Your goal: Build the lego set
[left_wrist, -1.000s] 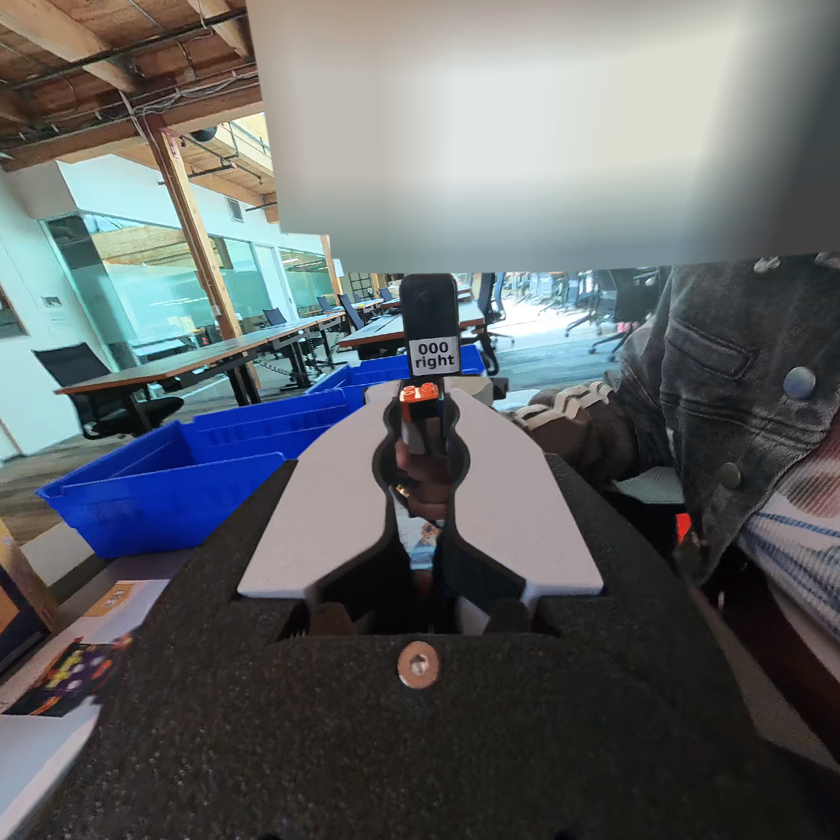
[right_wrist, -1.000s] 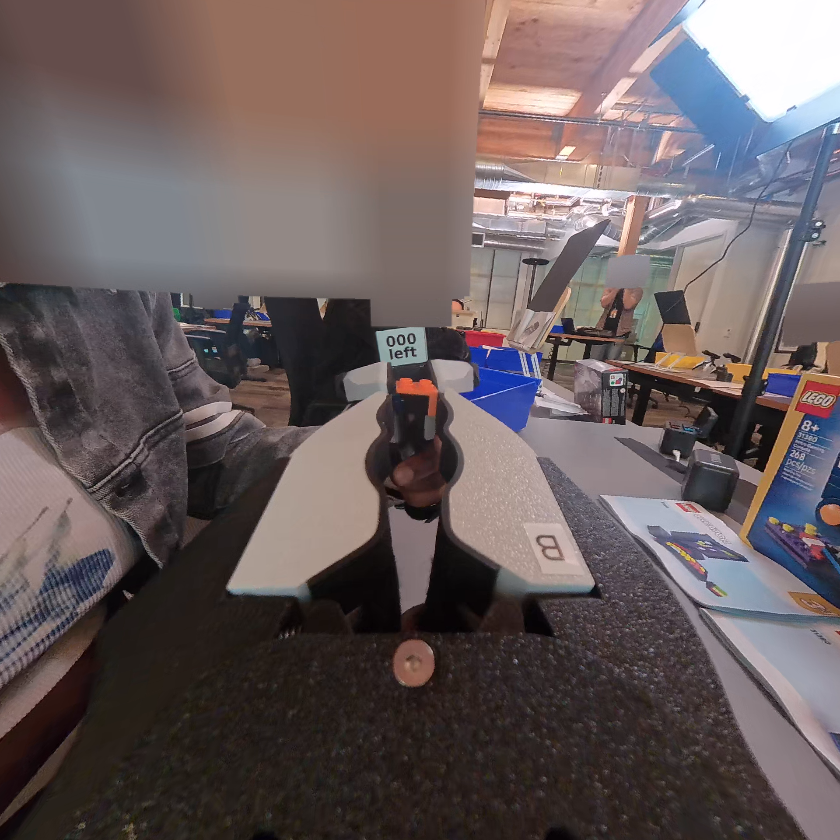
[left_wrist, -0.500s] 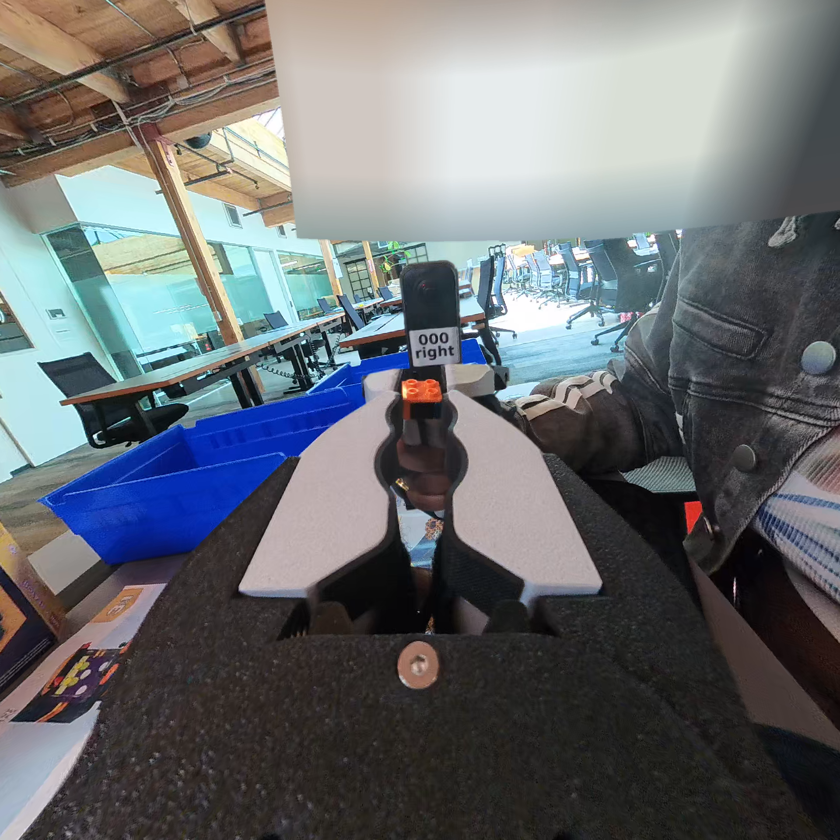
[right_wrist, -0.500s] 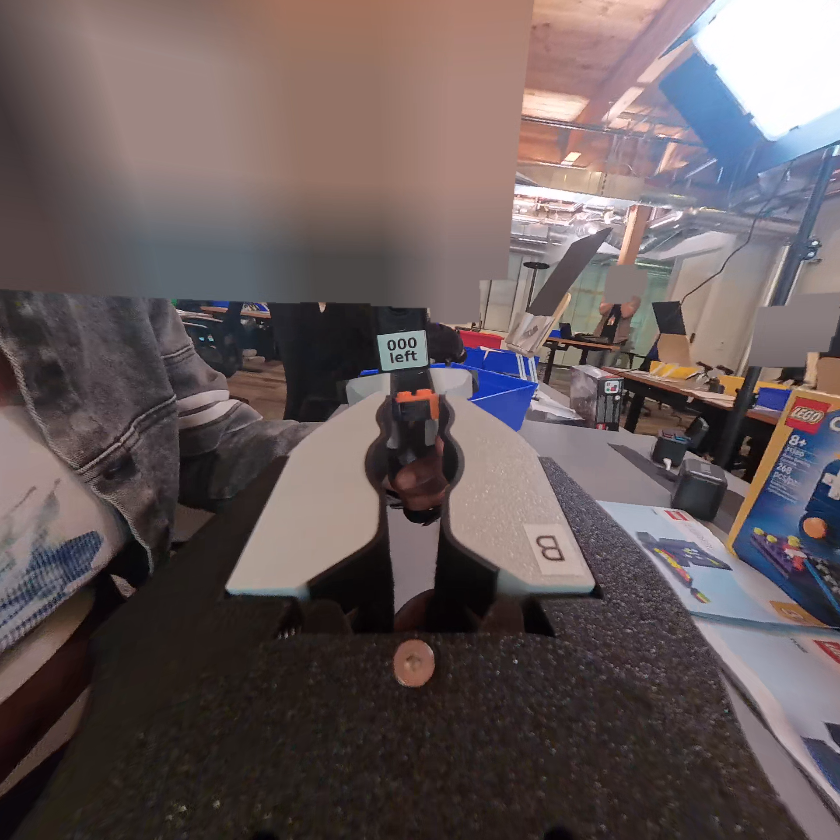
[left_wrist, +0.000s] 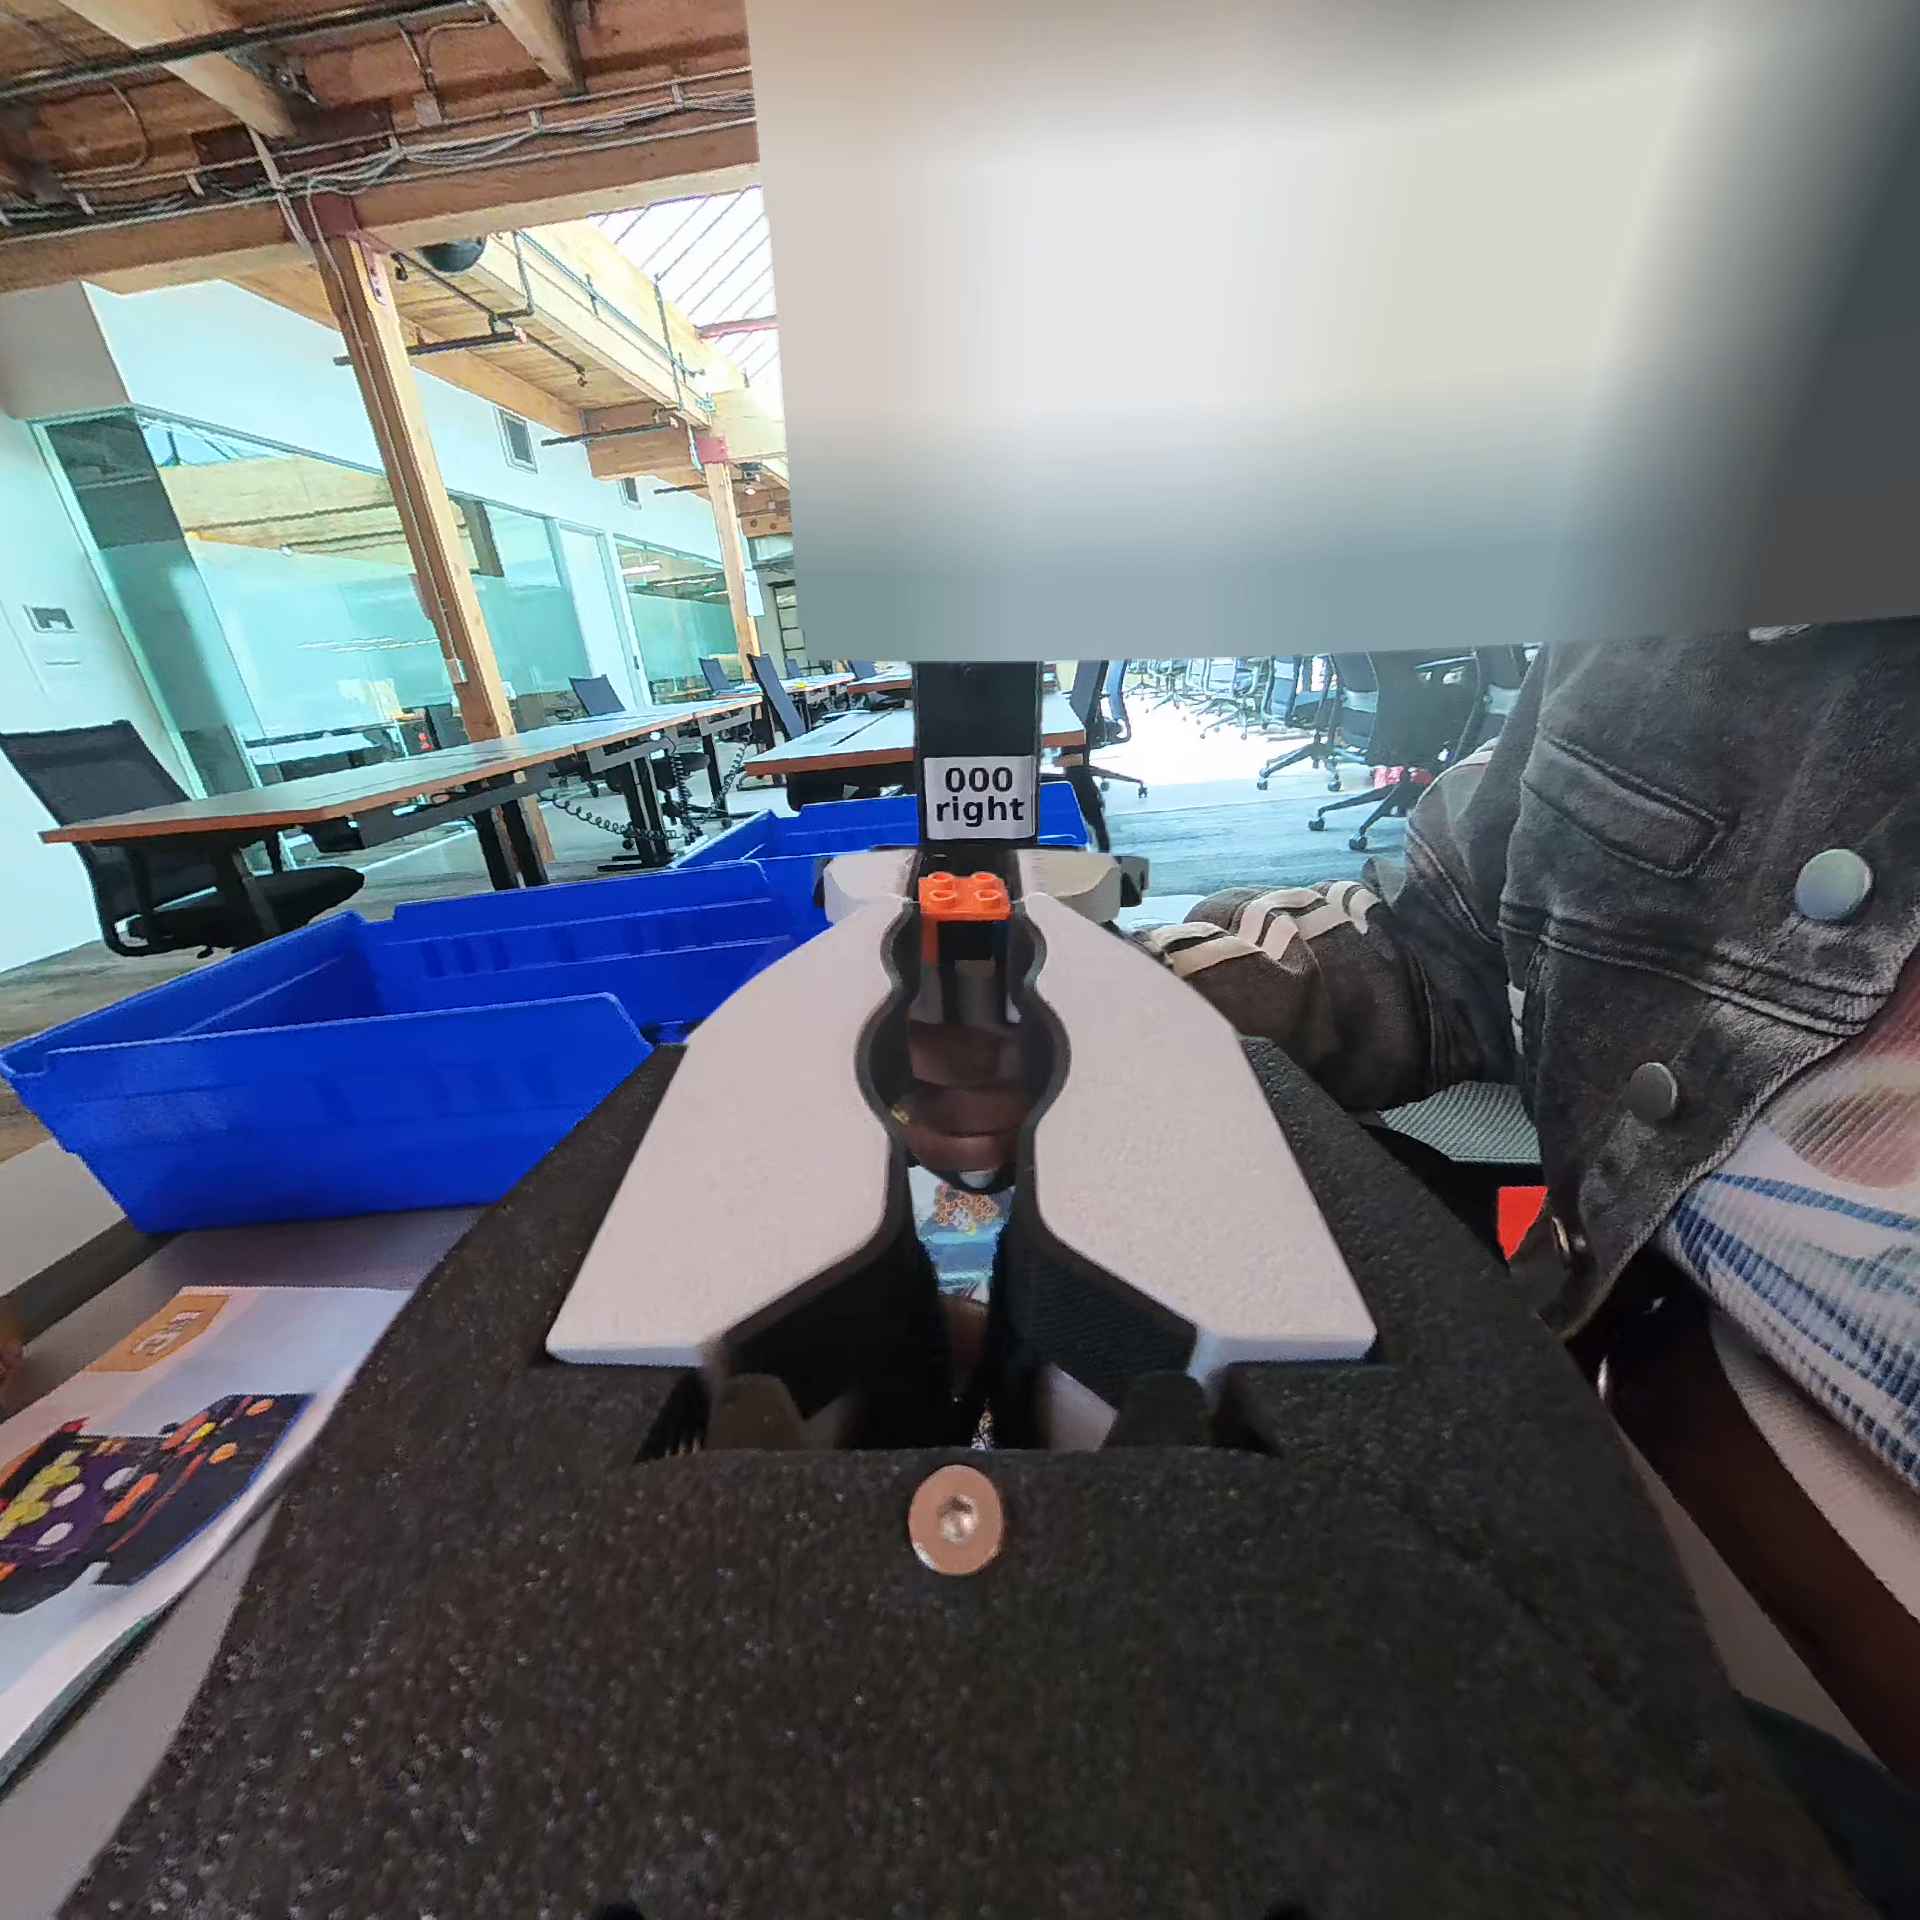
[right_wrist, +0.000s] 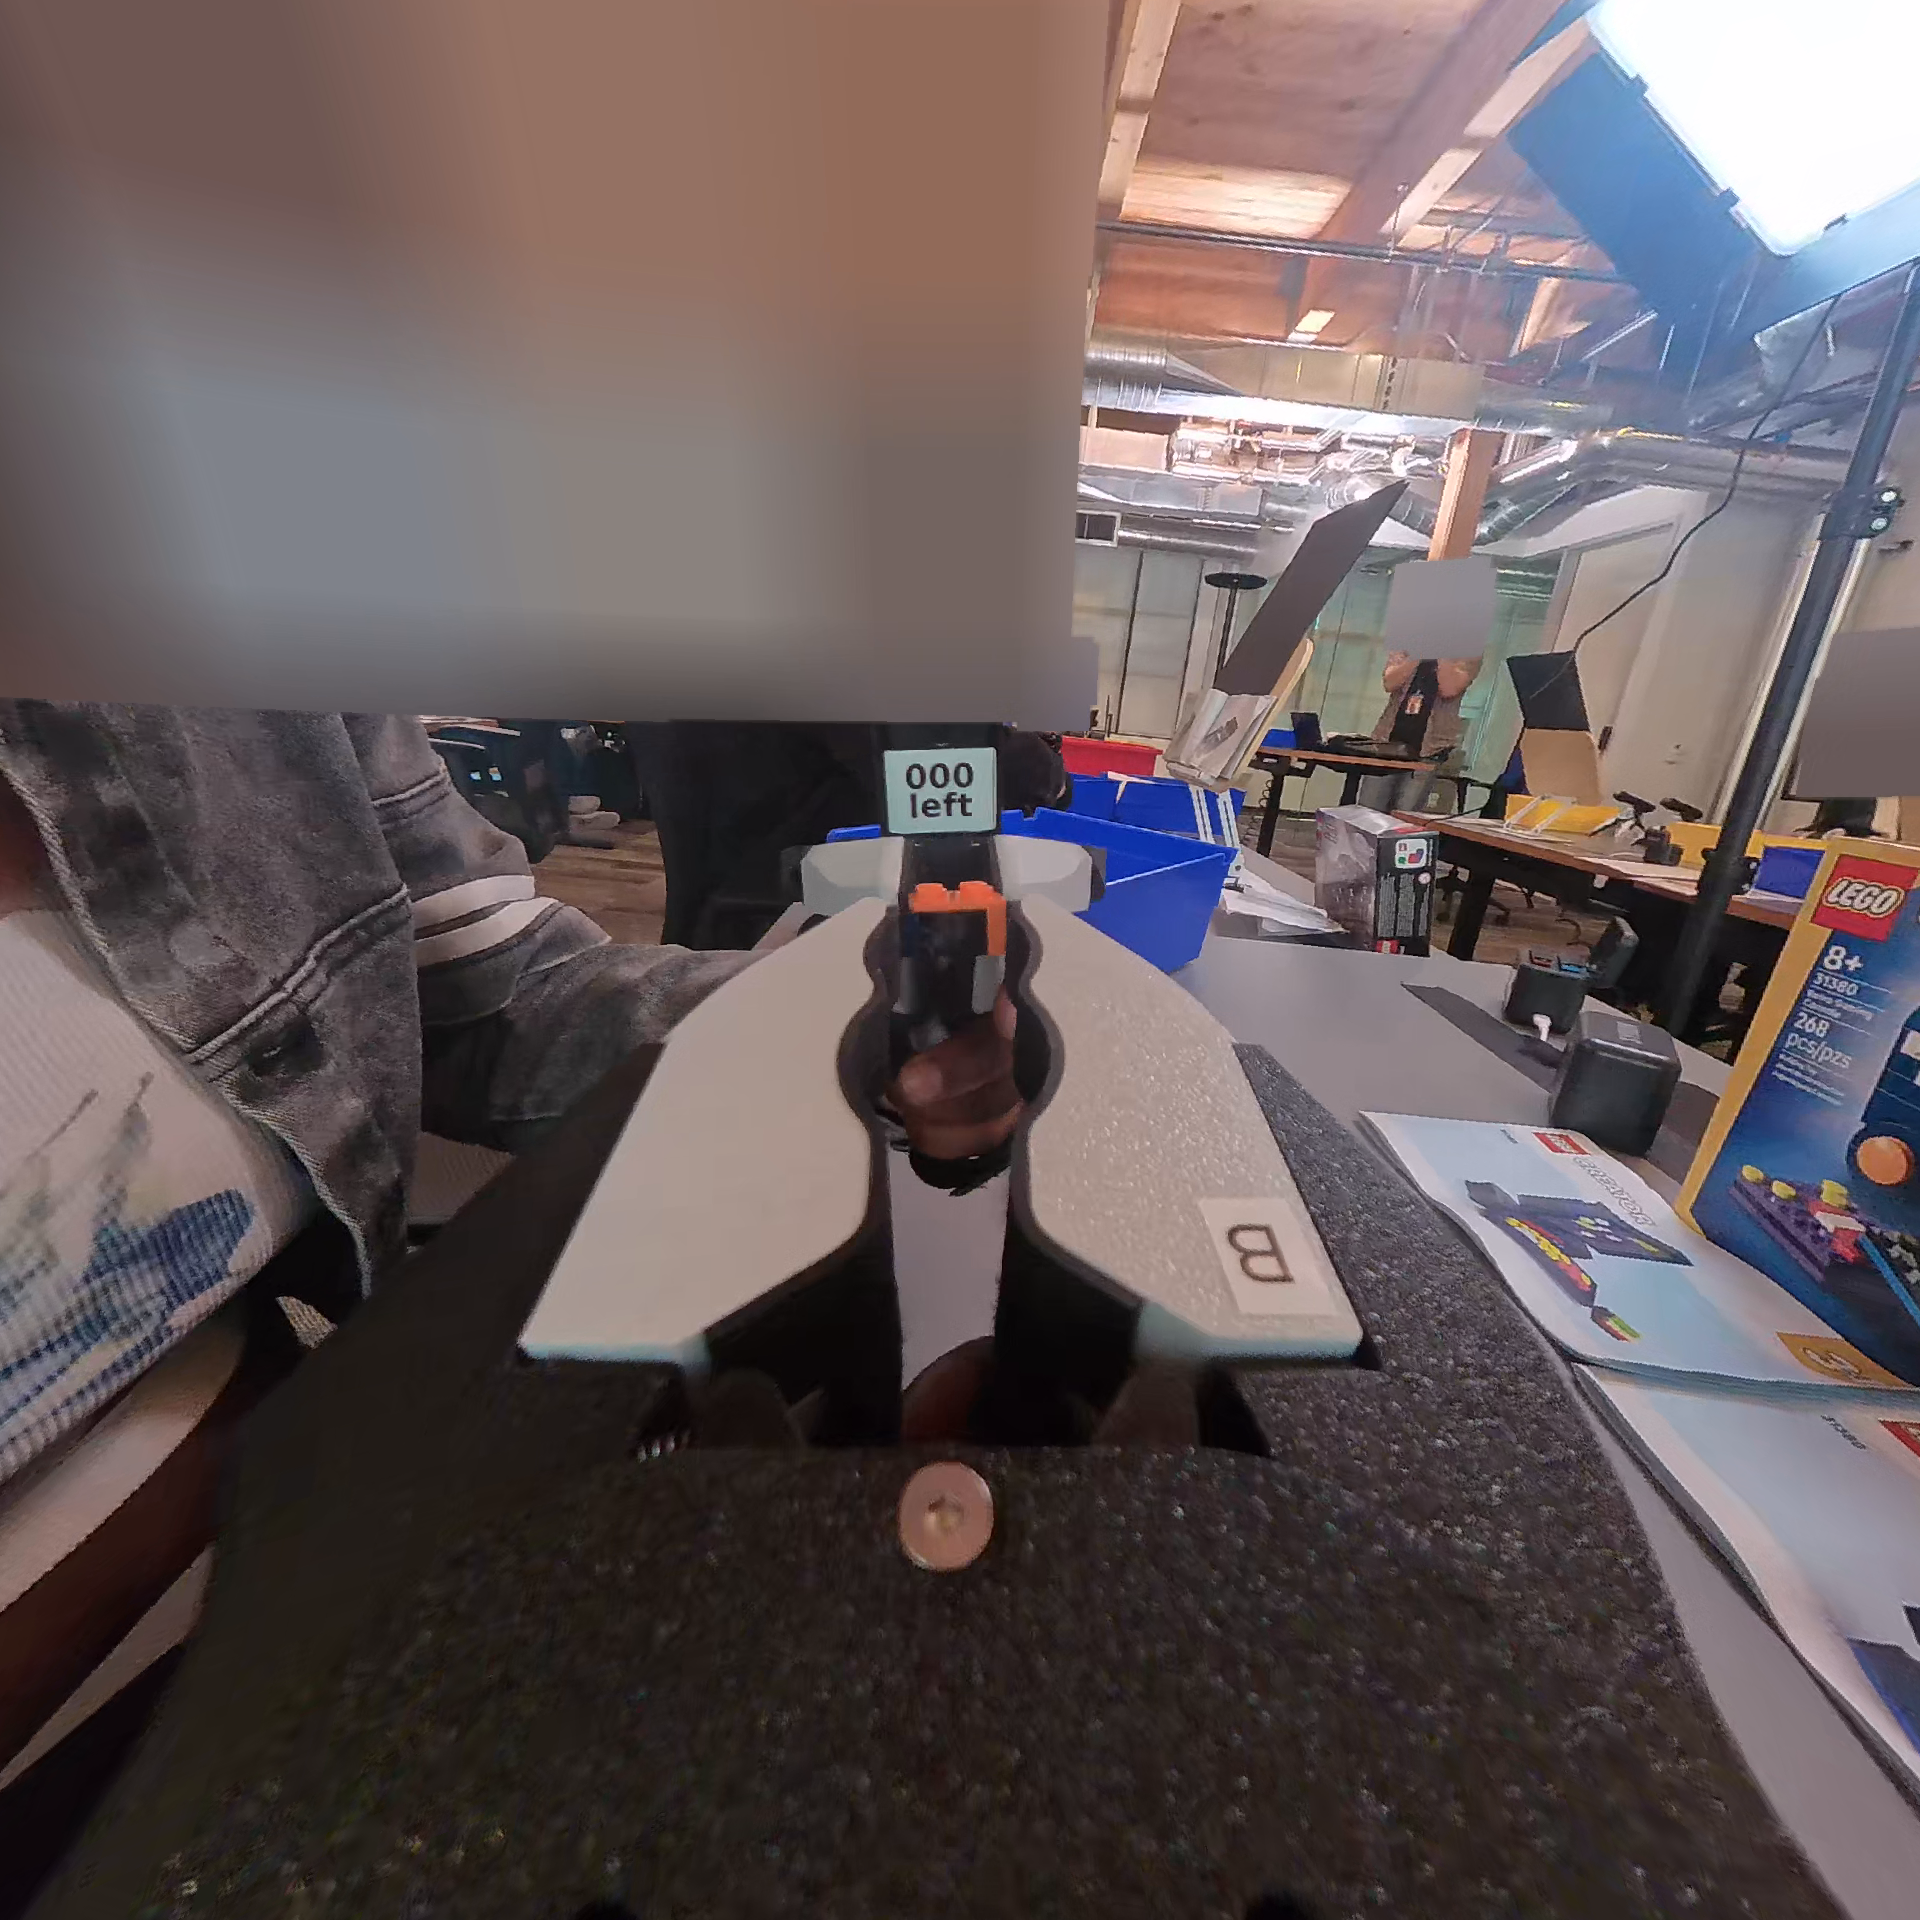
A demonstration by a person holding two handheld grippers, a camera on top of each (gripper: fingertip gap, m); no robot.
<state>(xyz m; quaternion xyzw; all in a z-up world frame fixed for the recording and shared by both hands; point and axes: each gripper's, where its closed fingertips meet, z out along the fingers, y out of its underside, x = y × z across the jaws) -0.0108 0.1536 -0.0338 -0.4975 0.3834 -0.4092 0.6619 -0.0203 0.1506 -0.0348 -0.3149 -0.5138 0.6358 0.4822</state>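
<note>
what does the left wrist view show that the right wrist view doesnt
Only the left wrist view: the large blue bin close on its left, rows of empty desks and office chairs behind glass walls.

Only the right wrist view: the toy box on the grey table, a small black cube, a light stand, a person standing far back.

Both: an orange-topped brick piece between the two grippers' fingers, a denim jacket sleeve, instruction booklets.

Labels [left_wrist: 979,795] top left claw [right_wrist: 948,885] and right claw [left_wrist: 971,885]; toy box [right_wrist: 1829,1039], booklet [right_wrist: 1558,1236] carry print.
</note>
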